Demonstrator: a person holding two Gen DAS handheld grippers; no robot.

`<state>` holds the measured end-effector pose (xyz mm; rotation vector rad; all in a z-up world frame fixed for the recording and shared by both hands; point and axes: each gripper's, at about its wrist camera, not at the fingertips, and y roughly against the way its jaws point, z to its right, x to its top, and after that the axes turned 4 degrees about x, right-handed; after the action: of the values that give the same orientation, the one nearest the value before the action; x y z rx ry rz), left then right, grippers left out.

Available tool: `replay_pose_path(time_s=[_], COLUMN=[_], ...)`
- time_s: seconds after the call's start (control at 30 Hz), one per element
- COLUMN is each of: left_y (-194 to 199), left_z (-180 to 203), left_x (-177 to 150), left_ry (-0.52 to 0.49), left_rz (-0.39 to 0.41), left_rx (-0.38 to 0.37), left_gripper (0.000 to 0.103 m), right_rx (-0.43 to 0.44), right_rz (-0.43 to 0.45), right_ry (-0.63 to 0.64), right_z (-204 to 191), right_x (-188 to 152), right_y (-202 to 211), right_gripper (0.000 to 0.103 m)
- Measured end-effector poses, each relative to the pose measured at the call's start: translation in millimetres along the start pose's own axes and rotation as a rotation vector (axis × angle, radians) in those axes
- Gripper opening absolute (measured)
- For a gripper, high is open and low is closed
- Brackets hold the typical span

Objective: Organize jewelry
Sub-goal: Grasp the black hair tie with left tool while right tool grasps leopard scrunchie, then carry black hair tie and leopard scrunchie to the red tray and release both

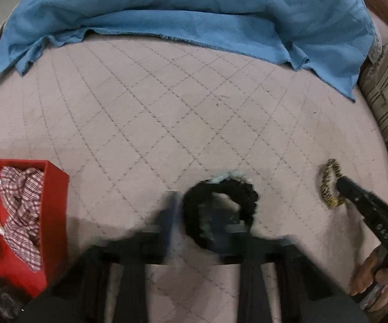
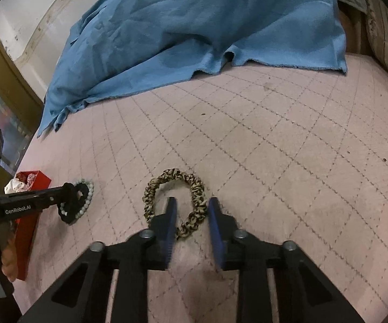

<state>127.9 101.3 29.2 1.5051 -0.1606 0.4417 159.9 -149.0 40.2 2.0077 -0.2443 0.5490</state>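
Bedding: quilted pink bed [image 2: 274, 148], soft and yielding under any press. Red box [image 1: 56, 188] stands at its left edge. Leopard scrunchie [image 2: 153, 188] lies mid-bed, light, limp, gathered fabric; I take it across the band. My right tool [image 2: 192, 200] straddles that band, spread, not pressing. Black scrunchie [image 1: 191, 215], equally soft, sits pinched in my left tool [image 2: 70, 196]. Bead bracelet [image 2: 89, 191] beneath it is hard, smooth, slippery.

We look steeply down from each gripper, close over the quilted bed [image 1: 194, 107] – both views share its blue cloth [image 2: 194, 27].
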Motion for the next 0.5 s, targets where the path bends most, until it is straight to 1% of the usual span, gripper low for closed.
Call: replay_pose_path(time_s=[0.07,0.17,0.23,0.33,0.4,0.5], left_y=[9.4,29.9,47.0,83.0,104.5,134.2], left_z=[0.2,4.8,6.3,6.8,6.7,-4.3], left_x=[-2.2,-10.2,-17.6,-35.5,-47.0,-65.0], left_ry=[0.026,0.031,0.033,0.02,0.007,0.004], left_rz=[0.019,0.057,0.081,0.138,0.171,0.203], left_rx=[-0.023,-0.046,-0.066,-0.094,-0.092,-0.093], left_gripper=[0.009,0.009,0.009,0.009,0.009,0.009], right_rx=[0.019,0.041,0.054,0.074,0.09,0.113], right_rz=[-0.004,0.005,0.026,0.06,0.075,0.089], right_ry=[-0.02,-0.043,-0.05,-0.046,-0.042,-0.028], right_z=[2.5,4.1,2.7,-3.6,-8.3,-18.3], right_x=[1.0,2.4,4.0,6.4,6.1,1.8], right_y=[-0.2,5.6,14.2,29.1,37.1,48.2], right_gripper=[0.01,0.009,0.009,0.009,0.009,0.009])
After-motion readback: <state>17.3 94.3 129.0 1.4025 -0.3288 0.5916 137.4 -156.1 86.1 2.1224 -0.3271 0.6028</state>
